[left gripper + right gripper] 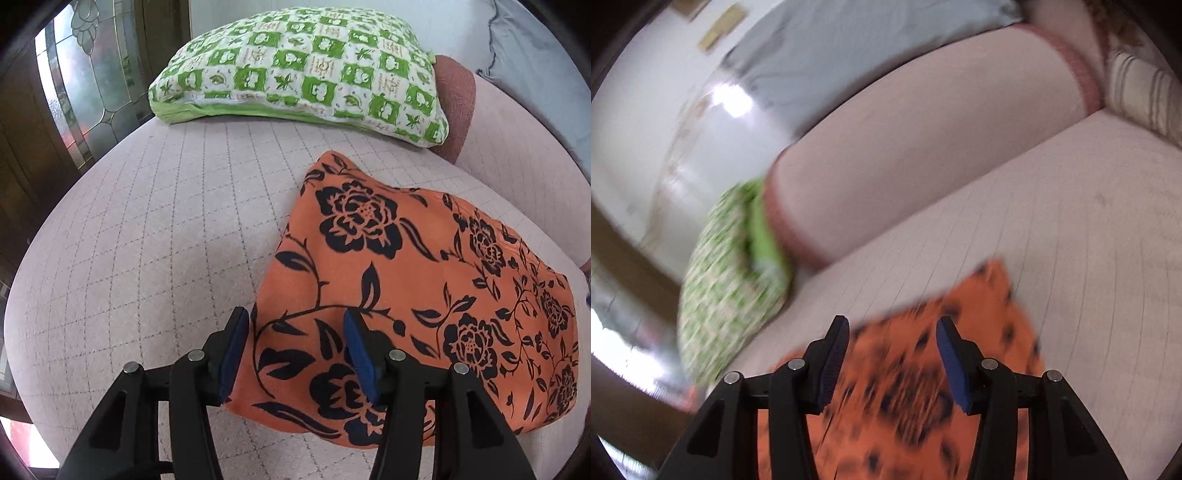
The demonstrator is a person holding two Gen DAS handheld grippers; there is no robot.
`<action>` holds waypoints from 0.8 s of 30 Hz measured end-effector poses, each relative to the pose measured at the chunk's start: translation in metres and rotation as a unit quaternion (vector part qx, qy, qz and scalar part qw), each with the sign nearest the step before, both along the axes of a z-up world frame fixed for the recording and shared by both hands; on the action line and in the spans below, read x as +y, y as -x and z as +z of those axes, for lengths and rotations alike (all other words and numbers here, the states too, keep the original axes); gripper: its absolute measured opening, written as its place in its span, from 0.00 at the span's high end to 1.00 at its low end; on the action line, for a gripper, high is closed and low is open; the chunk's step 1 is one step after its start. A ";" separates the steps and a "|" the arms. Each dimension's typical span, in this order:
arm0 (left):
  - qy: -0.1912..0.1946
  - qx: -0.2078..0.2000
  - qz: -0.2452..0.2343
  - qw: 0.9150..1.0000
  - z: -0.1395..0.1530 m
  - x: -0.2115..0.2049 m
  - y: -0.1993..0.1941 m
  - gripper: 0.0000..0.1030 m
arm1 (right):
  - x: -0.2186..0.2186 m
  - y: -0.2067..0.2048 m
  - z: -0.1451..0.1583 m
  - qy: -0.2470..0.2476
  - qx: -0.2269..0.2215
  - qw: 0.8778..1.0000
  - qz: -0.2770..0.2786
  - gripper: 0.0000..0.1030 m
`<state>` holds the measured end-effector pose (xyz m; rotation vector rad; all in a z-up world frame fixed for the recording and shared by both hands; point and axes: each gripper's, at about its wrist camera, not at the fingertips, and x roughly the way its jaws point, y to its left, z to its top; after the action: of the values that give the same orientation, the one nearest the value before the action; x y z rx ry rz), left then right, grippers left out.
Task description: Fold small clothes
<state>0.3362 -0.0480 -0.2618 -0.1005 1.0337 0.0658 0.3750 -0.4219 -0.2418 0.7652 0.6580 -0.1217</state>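
Pink quilted couch seat [147,240], glass-panelled door at far left, green checked pillow [303,70] behind. Right of centre lies the orange floral garment [406,277], folded flat. The left gripper [293,350] hangs over its near edge, jaws apart and empty; the right gripper [892,354] likewise, its view blurred. Risk: pinching only the top layer would undo the fold.

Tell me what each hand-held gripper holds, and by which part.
Nothing. Left hand-held gripper and right hand-held gripper both stand open above the orange floral garment.
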 end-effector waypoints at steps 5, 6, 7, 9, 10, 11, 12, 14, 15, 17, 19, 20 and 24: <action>-0.020 0.033 -0.001 0.999 -0.016 0.007 -0.005 0.34 | 0.036 0.050 -0.028 0.006 0.044 0.999 0.030 0.49; -0.013 0.037 -0.001 0.999 -0.017 0.010 -0.005 0.33 | 0.033 0.061 -0.046 0.006 0.085 0.996 0.019 0.49; 0.000 0.041 -0.002 0.999 -0.018 0.014 -0.005 0.33 | 0.031 0.069 -0.062 -0.006 0.112 0.994 0.010 0.54; 0.008 0.041 -0.001 0.999 -0.015 0.020 -0.002 0.33 | 0.028 0.091 -0.070 -0.037 0.090 0.995 0.002 0.57; 0.007 0.036 0.002 0.999 -0.011 0.023 0.001 0.33 | 0.029 0.099 -0.064 -0.042 0.088 0.995 0.000 0.57; 0.006 0.030 0.005 1.000 -0.008 0.024 0.004 0.34 | 0.031 0.105 -0.058 -0.045 0.084 0.995 -0.002 0.57; 0.002 0.018 0.009 1.000 0.000 0.027 0.009 0.34 | 0.033 0.115 -0.051 -0.053 0.069 0.996 -0.003 0.54; 0.006 0.004 0.008 1.000 0.009 0.032 0.017 0.34 | 0.031 0.137 -0.040 -0.079 0.039 0.996 0.001 0.42; 0.015 0.001 0.006 1.000 0.012 0.035 0.021 0.34 | 0.030 0.150 -0.039 -0.101 0.023 0.995 -0.003 0.34; 0.042 0.007 0.010 0.999 0.014 0.048 0.027 0.34 | 0.029 0.177 -0.040 -0.132 0.000 0.991 -0.019 0.32; 0.049 0.019 0.031 0.998 0.010 0.063 0.035 0.34 | 0.029 0.189 -0.048 -0.148 0.003 0.988 -0.030 0.32; 0.047 0.024 0.040 0.998 0.008 0.071 0.038 0.34 | 0.028 0.191 -0.053 -0.157 0.010 0.987 -0.034 0.32; 0.110 0.055 0.044 0.991 -0.007 0.088 0.058 0.34 | 0.025 0.185 -0.064 -0.214 0.014 0.976 -0.038 0.32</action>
<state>0.2787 0.0399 -0.2686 -0.3461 1.1447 0.0372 0.1895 -0.3972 -0.3057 1.2061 0.6907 -0.0598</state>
